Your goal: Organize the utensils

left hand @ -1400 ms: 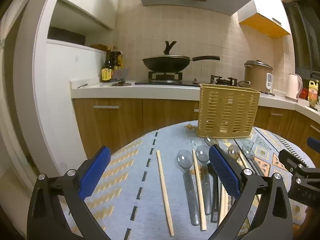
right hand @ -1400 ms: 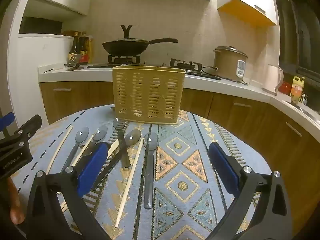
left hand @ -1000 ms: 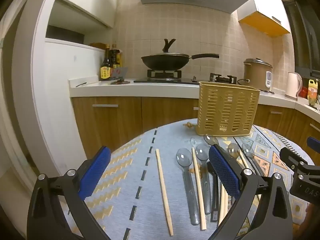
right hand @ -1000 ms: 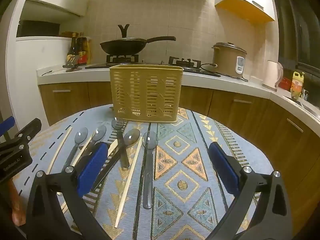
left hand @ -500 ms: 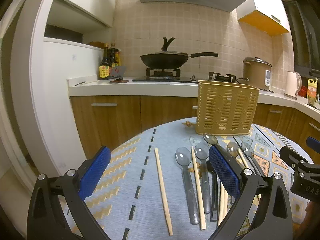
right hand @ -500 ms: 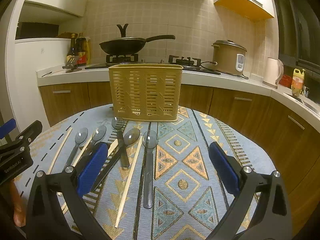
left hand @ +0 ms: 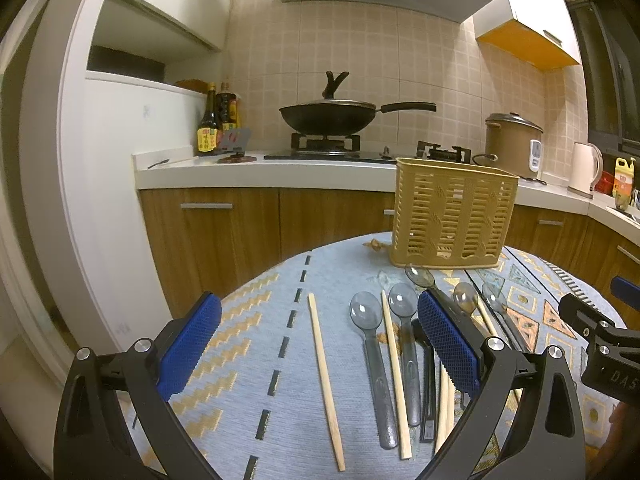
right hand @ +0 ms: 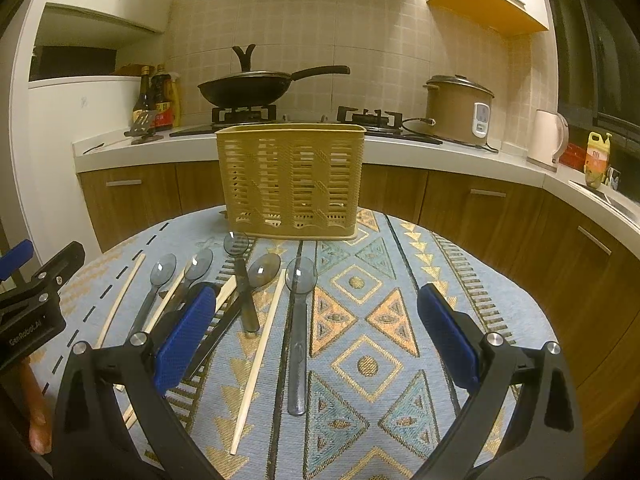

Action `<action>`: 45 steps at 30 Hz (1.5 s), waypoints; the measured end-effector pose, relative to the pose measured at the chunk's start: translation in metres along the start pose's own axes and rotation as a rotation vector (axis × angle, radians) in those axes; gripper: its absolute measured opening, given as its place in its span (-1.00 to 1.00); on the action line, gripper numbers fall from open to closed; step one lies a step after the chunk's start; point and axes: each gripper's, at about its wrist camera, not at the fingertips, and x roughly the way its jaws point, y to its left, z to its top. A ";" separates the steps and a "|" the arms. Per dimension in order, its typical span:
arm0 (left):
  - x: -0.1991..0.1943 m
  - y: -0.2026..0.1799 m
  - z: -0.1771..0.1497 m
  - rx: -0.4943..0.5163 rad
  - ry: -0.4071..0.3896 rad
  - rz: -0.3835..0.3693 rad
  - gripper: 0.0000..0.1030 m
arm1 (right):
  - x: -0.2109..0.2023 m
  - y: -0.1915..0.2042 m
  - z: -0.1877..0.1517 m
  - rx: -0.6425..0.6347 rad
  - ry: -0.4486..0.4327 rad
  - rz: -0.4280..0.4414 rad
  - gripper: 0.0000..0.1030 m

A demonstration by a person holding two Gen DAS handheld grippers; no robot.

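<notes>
A tan slotted utensil basket (left hand: 452, 224) (right hand: 290, 180) stands upright at the far side of a round table. In front of it lie several clear grey plastic spoons (left hand: 374, 344) (right hand: 298, 320) and pale wooden chopsticks (left hand: 324, 364) (right hand: 260, 344), side by side and pointing toward the basket. My left gripper (left hand: 316, 344) hovers open over the left chopstick and spoons, holding nothing. My right gripper (right hand: 316, 336) is open too, above the rightmost spoon and a chopstick. Each gripper shows at the edge of the other's view.
A patterned blue and gold tablecloth (right hand: 384, 320) covers the table. Behind it runs a kitchen counter (left hand: 280, 168) with a black wok (left hand: 328, 116), sauce bottles (left hand: 216, 124), a rice cooker (right hand: 458, 108) and a white kettle (right hand: 546, 140). Wooden cabinets stand below.
Both views have drifted slightly, the basket sitting a little lower in frame. The utensils lie where they were and both grippers stay open.
</notes>
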 end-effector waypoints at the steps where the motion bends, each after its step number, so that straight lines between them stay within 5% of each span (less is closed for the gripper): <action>1: 0.000 0.000 0.000 0.001 0.000 0.000 0.85 | 0.000 0.000 0.000 0.000 0.000 0.000 0.86; 32: 0.003 -0.005 -0.001 -0.008 0.009 0.001 0.85 | 0.001 -0.001 0.000 0.002 0.006 0.001 0.86; 45: 0.018 0.007 0.000 -0.056 0.099 -0.031 0.85 | 0.011 -0.007 -0.003 0.056 0.050 0.005 0.86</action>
